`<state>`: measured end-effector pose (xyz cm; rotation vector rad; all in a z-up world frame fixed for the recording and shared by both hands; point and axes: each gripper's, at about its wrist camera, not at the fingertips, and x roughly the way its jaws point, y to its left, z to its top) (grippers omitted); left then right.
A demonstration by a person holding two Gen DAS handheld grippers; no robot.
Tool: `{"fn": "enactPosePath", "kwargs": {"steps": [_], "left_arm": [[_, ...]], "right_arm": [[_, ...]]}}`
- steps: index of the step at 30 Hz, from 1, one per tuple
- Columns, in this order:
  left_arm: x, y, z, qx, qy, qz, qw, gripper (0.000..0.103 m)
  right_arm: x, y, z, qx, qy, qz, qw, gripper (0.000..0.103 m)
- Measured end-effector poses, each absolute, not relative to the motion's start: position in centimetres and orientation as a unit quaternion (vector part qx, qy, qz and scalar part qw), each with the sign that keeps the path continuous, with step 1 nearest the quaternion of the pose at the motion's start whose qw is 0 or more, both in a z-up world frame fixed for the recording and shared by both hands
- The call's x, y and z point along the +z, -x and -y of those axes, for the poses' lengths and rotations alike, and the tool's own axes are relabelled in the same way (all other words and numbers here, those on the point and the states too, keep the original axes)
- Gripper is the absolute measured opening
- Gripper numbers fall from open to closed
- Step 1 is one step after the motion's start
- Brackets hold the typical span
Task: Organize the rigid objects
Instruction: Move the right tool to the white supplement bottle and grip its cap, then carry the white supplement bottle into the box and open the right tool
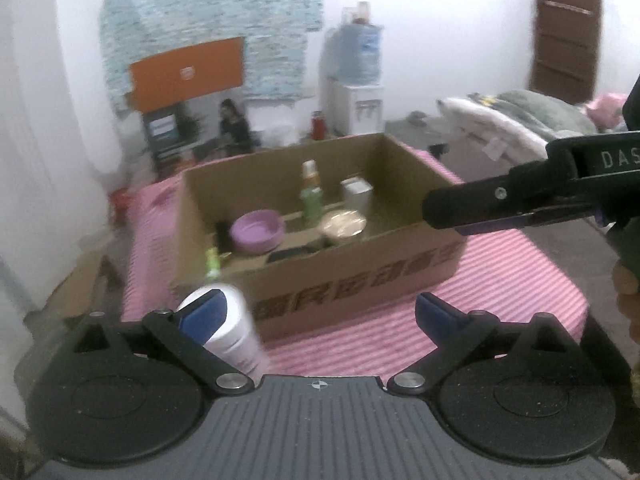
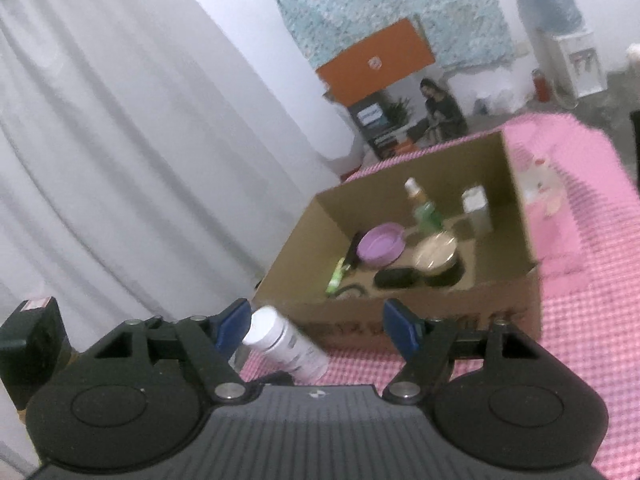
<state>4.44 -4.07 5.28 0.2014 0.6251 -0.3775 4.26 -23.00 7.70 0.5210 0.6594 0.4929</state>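
Note:
An open cardboard box [image 1: 360, 280] [image 2: 420, 316] stands on a pink cloth. Inside are a purple bowl [image 1: 258, 232] [image 2: 380, 246], a green spray bottle [image 1: 310, 196] [image 2: 426, 208], a white jar [image 1: 357, 194] [image 2: 476, 208], a round tin [image 1: 344, 224] [image 2: 436, 252] and dark small items. A white bottle [image 1: 232, 332] [image 2: 286, 344] lies on the cloth before the box. My left gripper [image 1: 320, 312] is open wide, and the bottle is beside its left finger. My right gripper [image 2: 316, 322] [image 1: 464, 212] is open; no pad presses on the bottle.
The pink cloth [image 1: 520, 280] [image 2: 592, 320] covers a low surface with edges close around the box. A grey curtain [image 2: 120, 140] hangs to the left. Behind are a water dispenser [image 1: 360, 92], an orange board [image 1: 188, 72] and bedding [image 1: 520, 116].

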Motion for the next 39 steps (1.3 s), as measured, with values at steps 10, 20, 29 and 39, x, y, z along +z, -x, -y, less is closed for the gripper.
{"fn": "enactPosePath", "kwargs": {"steps": [10, 20, 29, 39], "left_arm": [[2.1, -5.4, 0.6, -0.121, -0.104, -0.306, 0.939, 0.101], [-1.3, -9.8, 0.1, -0.106, -0.110, -0.326, 0.933, 0.088], [-1.6, -10.4, -0.4, -0.120, -0.084, -0.331, 0.932, 0.055], [-1.1, -9.3, 1.0, -0.135, -0.084, -0.333, 0.929, 0.053]], "right_arm": [[5.4, -7.2, 17.4, 0.276, -0.250, -0.375, 0.849, 0.075], [2.2, -11.6, 12.8, 0.270, -0.259, -0.420, 0.827, 0.072], [1.0, -13.1, 11.5, 0.271, -0.270, -0.427, 0.819, 0.056], [1.0, -12.1, 12.0, 0.268, -0.273, -0.424, 0.821, 0.043]]}}
